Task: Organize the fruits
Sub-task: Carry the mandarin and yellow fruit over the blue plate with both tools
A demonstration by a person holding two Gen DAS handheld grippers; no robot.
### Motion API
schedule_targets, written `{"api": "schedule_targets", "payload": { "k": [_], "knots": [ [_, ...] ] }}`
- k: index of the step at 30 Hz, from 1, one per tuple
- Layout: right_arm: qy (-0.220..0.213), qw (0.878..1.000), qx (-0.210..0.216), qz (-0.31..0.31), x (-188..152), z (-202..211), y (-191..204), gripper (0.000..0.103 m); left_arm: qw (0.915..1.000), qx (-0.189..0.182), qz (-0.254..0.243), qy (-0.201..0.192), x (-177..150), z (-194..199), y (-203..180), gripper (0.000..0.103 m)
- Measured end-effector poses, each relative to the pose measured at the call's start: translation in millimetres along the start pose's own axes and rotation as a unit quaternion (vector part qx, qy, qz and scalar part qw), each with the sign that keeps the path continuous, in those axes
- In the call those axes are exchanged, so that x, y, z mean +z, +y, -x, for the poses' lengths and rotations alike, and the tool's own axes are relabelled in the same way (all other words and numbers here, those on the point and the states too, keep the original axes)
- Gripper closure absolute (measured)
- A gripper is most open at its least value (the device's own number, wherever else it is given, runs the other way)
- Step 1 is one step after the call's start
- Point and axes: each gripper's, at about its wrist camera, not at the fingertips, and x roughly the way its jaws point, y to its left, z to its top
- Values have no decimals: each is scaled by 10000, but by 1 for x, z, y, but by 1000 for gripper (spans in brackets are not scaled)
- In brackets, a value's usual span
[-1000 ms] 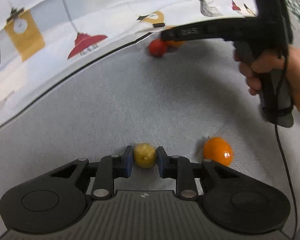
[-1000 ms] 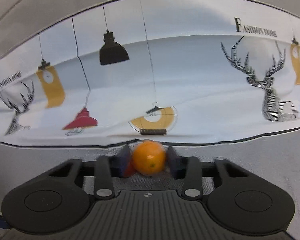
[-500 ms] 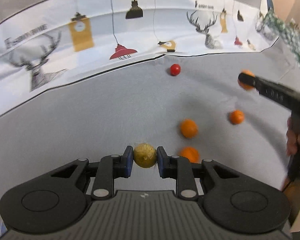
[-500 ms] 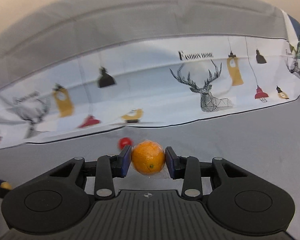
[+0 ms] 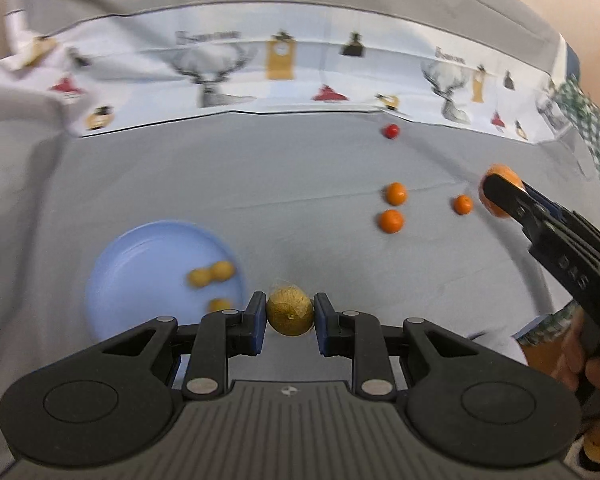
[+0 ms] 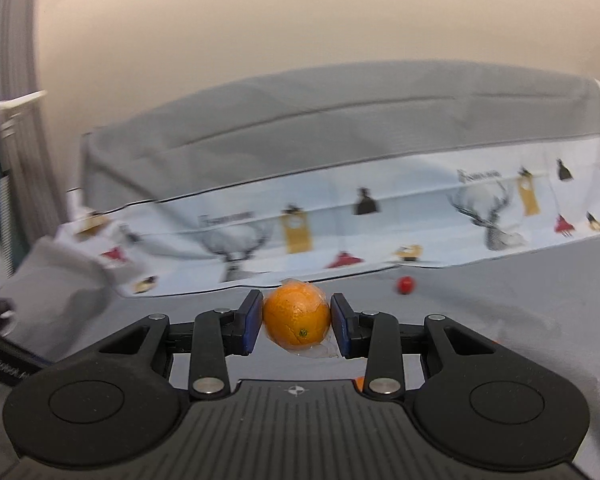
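Holding two fruits at once, I log them as follows: my left gripper [image 5: 290, 317] is clenched on a yellow-brown fruit [image 5: 290, 316], which sits squarely between both blue pads [image 5: 256, 322] and fills the narrow gap, raised above the grey cloth [image 5: 220, 184]. Just left of that gripper lies a blue plate [image 5: 140, 264] carrying three small yellow fruits [image 5: 211, 274]; the plate is blurred, and its near rim is hidden behind the gripper body. My right gripper [image 6: 296, 317] is clamped on a larger orange [image 6: 297, 316], pads pressing both flanks, with a scrap of clear film [image 6: 320, 350] showing beneath the fruit. In the left wrist view that same orange [image 5: 500, 192] appears at the right edge, partly behind the black finger. On the cloth, well apart from either gripper: three small oranges [image 5: 396, 193], two close together and one off to their right, and one small red fruit [image 5: 390, 131] near the printed backdrop [image 5: 280, 60] of stags and lamps. My right hand [image 5: 592, 364] is partly visible on the handle.
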Motion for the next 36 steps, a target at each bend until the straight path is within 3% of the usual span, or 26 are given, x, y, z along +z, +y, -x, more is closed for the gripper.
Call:
{"api": "schedule_targets", "payload": {
  "k": [4,9,19,26,36],
  "knots": [
    [-57,9987,354,356,-3,35,46,65,9994,225,166,-213,-30,40,22,76],
    [-43,9937,860,719,-11,73,101,65,9981,255,403,-390,-65,77,45,76],
    [349,9804,1544,1170,-35,114,174,65,9949,200,742,-658,-112,115,77,76],
    [389,9765,1561,1436,-37,122,194,65,9931,135,887,-758,-118,119,88,75],
    [584,9734,1516,1616,-42,103,203,65,9920,60,1087,-643,-109,102,106,76]
  ]
}}
